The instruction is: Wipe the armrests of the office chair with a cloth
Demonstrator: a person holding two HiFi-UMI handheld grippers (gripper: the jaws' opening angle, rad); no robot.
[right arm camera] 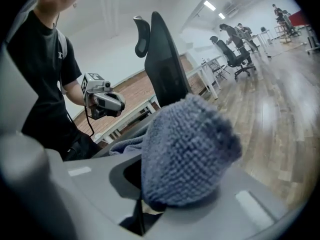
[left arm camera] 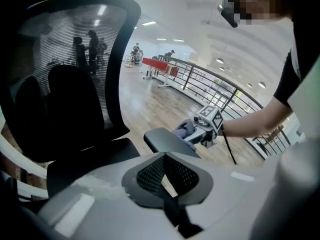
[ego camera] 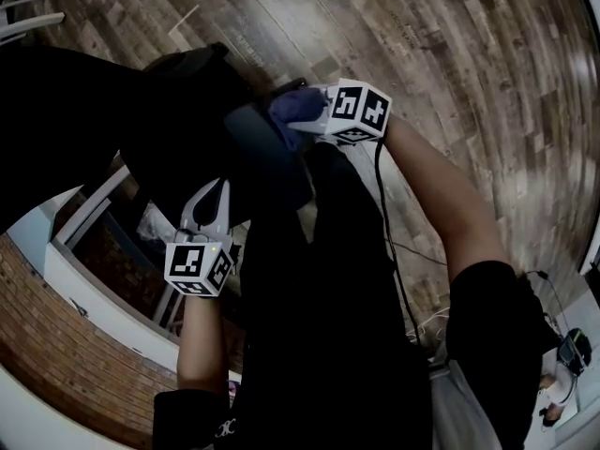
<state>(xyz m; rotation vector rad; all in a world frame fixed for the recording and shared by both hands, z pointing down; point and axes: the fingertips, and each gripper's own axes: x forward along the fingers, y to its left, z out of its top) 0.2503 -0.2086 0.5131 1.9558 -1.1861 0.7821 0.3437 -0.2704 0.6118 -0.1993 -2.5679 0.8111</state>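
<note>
Right gripper [ego camera: 311,118]: jaws closed on a blue-grey looped cloth [right arm camera: 185,149], which bulges out in a rounded wad past the jaw tips and fills the middle of the right gripper view.
Cloth, position: pressed to the end of the dark armrest [left arm camera: 167,140] of the office chair [left arm camera: 65,84]. A fold trails back along the pad's edge.
Left gripper [ego camera: 214,195]: jaws together, nothing between them. It is held in the air apart from the armrest, on the seat side of it, pointing towards the right gripper.
Office chair: black, with a mesh back and a headrest [right arm camera: 141,36] above. The seat lies in shadow beside the armrest.
Floor [ego camera: 422,45]: wood plank, under and around the chair.
Railing [left arm camera: 200,79]: metal bars beyond the chair, well apart from it.
</note>
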